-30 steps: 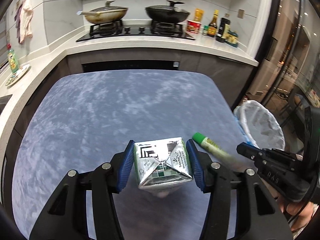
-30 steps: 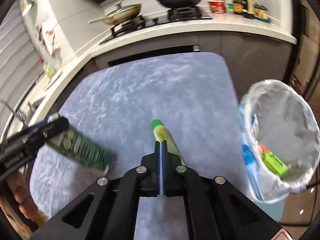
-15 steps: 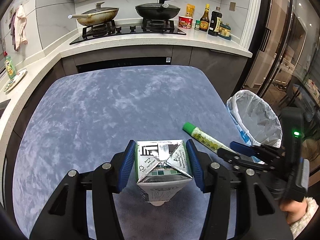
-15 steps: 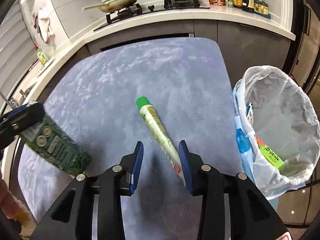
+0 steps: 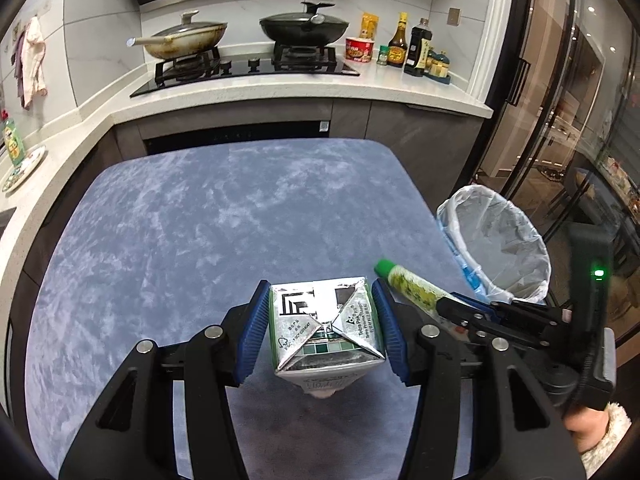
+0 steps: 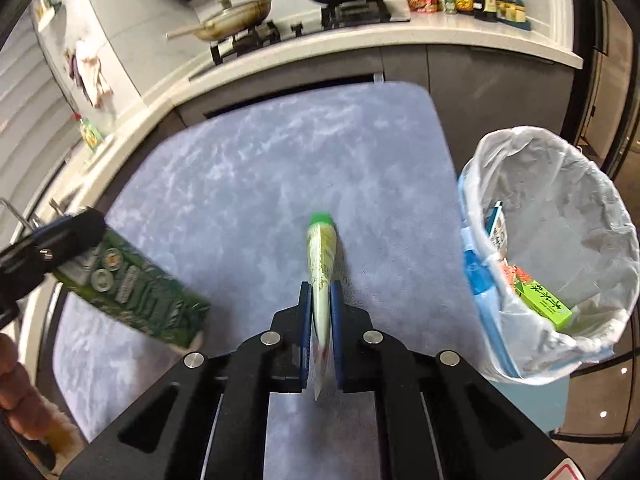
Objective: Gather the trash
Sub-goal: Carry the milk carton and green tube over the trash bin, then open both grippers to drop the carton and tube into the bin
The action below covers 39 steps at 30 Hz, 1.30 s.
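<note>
My left gripper (image 5: 320, 286) is shut on a green and silver drink carton (image 5: 326, 328), held above the blue-grey table (image 5: 200, 240). In the right wrist view the carton (image 6: 136, 284) hangs at the left in the left gripper (image 6: 80, 228). A yellow-green tube with a green cap (image 6: 322, 248) points away from me, its flat tail between the pads of my right gripper (image 6: 320, 288). Those jaws are closing and the pads press on the tube. The left wrist view shows the tube (image 5: 408, 282) sticking out of the right gripper (image 5: 452, 304).
A bin with a white liner (image 6: 560, 184) stands off the table's right edge, with a green box (image 6: 540, 300) and other packaging inside. Beyond the table runs a counter with a hob (image 5: 248, 68), two pans and several bottles (image 5: 416, 48). A sleeved hand (image 5: 596, 432) holds the right gripper.
My right gripper went from shut to open astride the tube, then closed on its tail. The left gripper kept its hold on the carton and drifted slightly.
</note>
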Each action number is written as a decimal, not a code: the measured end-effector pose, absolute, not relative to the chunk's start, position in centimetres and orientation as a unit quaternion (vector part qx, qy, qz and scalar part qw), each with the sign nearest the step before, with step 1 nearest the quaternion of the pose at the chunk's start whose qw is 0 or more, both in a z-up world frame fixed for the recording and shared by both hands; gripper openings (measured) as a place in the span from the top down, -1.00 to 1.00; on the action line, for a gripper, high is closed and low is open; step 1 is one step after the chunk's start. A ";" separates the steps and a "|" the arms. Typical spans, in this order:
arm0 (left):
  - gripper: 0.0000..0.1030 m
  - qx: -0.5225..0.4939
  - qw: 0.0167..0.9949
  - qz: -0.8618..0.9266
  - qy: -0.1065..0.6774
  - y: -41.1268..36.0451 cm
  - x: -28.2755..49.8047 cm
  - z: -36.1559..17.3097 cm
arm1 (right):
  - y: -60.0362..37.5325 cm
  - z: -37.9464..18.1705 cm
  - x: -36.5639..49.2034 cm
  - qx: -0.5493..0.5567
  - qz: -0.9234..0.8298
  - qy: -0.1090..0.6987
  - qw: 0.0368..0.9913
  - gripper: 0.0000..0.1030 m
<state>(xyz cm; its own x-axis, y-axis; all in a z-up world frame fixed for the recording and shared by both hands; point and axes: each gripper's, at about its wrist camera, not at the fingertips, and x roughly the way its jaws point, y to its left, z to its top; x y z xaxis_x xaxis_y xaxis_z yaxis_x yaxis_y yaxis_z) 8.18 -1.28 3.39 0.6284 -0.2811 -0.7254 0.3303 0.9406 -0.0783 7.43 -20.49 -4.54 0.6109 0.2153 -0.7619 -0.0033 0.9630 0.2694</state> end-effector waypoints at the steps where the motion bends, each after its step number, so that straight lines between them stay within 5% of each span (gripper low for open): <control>1: 0.05 0.031 0.903 -0.172 0.393 -1.6 8.1 3.8 | -20.9 -4.1 7.1 0.126 0.059 0.432 0.891 0.83; 15: 0.05 0.019 0.888 -0.285 0.361 -13.5 9.7 8.2 | -33.6 2.5 2.2 0.192 -0.051 0.345 0.917 0.83; 28: 0.05 0.015 0.869 -0.345 0.354 -24.9 12.4 6.6 | -40.7 0.3 3.6 0.197 -0.111 0.353 0.908 0.83; 31: 0.05 0.014 0.862 -0.351 0.365 -26.4 13.0 5.2 | -41.4 -0.7 4.1 0.200 -0.115 0.360 0.904 0.76; 34: -0.09 0.019 0.865 -0.339 0.368 -27.2 13.3 4.4 | -41.7 -0.7 4.2 0.200 -0.121 0.355 0.905 0.45; 39: -0.29 0.023 0.870 -0.329 0.366 -27.0 13.2 4.1 | -41.7 -0.5 4.0 0.203 -0.118 0.350 0.907 0.44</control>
<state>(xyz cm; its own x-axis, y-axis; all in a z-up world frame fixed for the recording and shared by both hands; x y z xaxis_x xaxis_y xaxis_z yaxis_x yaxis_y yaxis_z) 13.17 -26.99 4.12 0.5150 -0.5565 -0.6519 0.5895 0.7821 -0.2020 4.04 -41.66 -0.50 0.7268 -0.0720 -0.6831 0.3570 0.8892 0.2861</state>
